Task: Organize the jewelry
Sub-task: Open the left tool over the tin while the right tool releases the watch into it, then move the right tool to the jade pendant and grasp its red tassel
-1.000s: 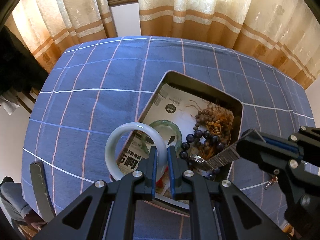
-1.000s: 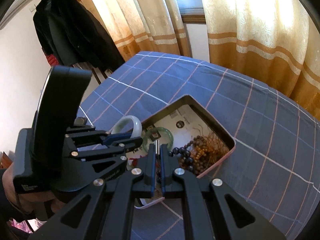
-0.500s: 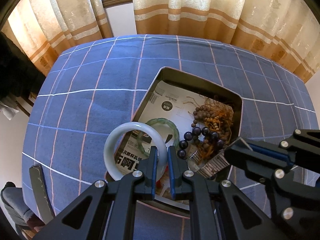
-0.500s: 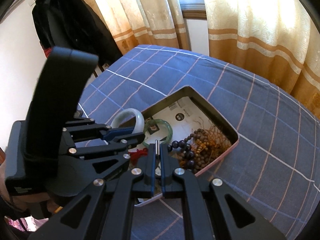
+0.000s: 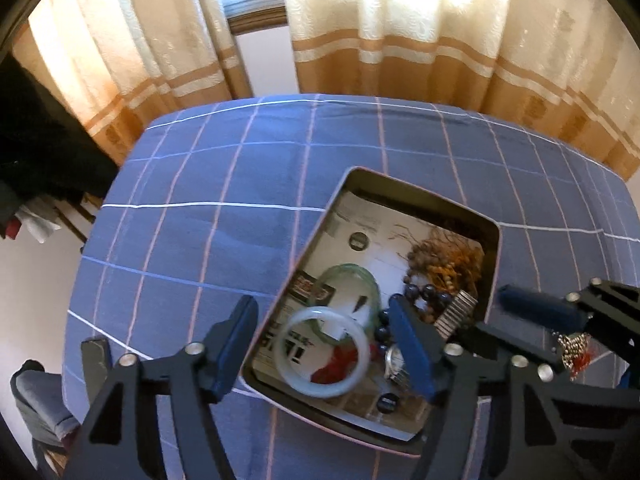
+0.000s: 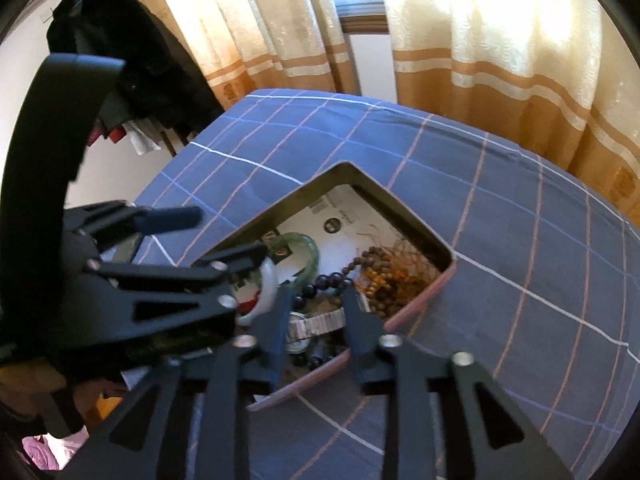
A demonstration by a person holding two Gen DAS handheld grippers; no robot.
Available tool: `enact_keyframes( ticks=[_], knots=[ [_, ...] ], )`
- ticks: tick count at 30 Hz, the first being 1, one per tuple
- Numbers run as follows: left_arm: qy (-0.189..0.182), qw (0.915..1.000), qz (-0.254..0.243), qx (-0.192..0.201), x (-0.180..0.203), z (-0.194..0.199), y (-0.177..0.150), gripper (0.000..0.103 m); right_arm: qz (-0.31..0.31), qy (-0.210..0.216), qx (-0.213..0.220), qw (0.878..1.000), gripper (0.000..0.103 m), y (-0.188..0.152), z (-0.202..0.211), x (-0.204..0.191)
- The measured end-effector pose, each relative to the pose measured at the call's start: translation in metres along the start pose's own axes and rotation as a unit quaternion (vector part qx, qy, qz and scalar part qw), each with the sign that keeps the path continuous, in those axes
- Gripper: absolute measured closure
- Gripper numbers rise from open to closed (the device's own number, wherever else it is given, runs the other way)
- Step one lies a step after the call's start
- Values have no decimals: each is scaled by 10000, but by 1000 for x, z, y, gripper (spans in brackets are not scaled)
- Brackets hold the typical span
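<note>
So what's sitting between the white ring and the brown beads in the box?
In the left wrist view, the green bangle and a string of dark round beads lie between the white bangle and the brown beads.

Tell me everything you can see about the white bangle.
The white bangle is a plain, closed ring, smooth and milky like pale jade, blurred in the left wrist view. It appears to lie inside the tray near its front corner, over printed paper, partly overlapping the green bangle, with something red beside it. The left gripper has just opened; its fingers straddle the bangle without pressing it. In the right wrist view only part of its rim shows.
</note>
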State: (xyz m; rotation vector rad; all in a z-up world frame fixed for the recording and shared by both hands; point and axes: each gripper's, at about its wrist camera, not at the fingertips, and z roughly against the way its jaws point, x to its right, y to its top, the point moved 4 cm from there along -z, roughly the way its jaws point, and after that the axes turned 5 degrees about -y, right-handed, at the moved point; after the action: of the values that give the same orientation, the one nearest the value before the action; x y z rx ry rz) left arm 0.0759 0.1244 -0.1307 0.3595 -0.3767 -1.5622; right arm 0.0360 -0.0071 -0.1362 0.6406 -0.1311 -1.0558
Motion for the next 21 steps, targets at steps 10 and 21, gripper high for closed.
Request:
enact_keyframes(
  ticks=[10, 21],
  knots=[
    [16, 9997, 178, -195, 0, -3, -7, 32, -129, -103, 47, 9999, 39, -11, 14, 15],
    [-124, 9998, 178, -46, 13, 19, -14, 32, -473, -462, -36, 9978, 39, -49, 47, 67]
  ],
)
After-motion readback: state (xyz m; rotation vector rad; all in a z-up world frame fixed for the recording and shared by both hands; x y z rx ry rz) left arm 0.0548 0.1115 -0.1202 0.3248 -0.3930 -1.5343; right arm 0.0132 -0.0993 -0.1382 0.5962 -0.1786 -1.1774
